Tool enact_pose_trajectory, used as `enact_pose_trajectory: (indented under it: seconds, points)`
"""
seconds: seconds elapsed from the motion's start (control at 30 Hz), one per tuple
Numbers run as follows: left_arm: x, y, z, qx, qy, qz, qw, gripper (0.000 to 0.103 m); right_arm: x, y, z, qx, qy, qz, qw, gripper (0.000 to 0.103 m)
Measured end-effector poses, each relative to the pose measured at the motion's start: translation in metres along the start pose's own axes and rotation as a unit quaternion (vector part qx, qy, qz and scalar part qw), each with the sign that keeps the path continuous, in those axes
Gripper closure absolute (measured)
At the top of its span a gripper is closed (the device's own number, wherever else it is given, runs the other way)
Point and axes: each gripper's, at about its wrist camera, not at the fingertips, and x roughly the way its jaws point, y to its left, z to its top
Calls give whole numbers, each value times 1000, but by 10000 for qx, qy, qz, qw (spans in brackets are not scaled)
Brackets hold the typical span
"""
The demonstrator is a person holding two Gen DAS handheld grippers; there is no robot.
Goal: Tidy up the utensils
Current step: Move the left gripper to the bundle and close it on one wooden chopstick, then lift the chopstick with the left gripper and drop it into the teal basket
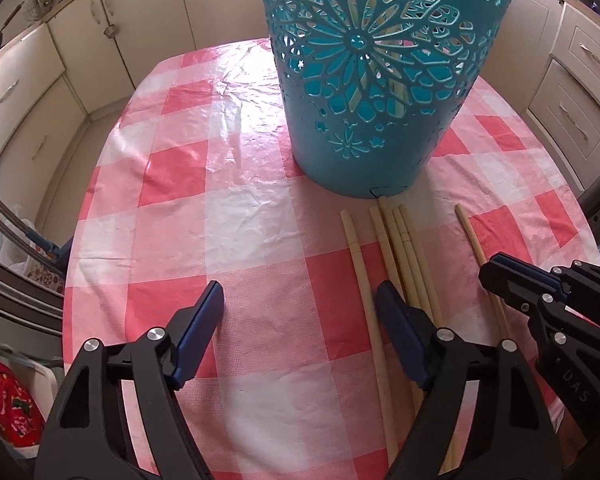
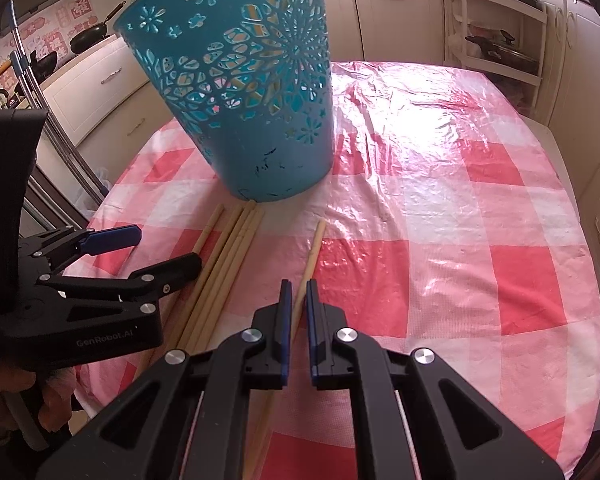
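Right gripper [image 2: 296,292] fingers nearly together around lone chopstick [image 2: 312,252], contact unclear; left gripper [image 1: 300,300] spread wide over cloth [image 1: 180,208]; chopstick bundle [image 1: 404,248] at 1 o'clock, butting teal basket [image 1: 372,80] at 12

Left hand-held gripper [image 1: 300,304] gapes over chopsticks [image 1: 400,248] lying before, perhaps touching, teal basket [image 1: 364,80].

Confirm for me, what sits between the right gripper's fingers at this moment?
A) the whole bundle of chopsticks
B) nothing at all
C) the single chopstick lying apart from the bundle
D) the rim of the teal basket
C: in the right wrist view the right gripper has its jaws narrowed around the lone chopstick, while the bundle of chopsticks lies to its left, in front of the teal basket.
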Motion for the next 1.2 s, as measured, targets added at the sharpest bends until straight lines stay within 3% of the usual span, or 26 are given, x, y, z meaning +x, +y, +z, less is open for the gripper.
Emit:
enact_pose_trajectory:
  seconds: [0.27,0.37,0.83,1.2]
  points:
    - [-1,-3,0,45,-75,-57,9999,34,3,1,4,-42,-56,-45,10000,94]
    - [-3,-5,0,94,-141,-92,9998,40,4,5,5,-178,-57,-91,9998,94]
    - [-5,-16,5,228,-173,-320,9991,95,10,5,10,-258,-88,-161,9995,94]
    - [-8,-14,3,210,-79,-382,9990,98,9,9,7,-400,-156,-246,9988,94]
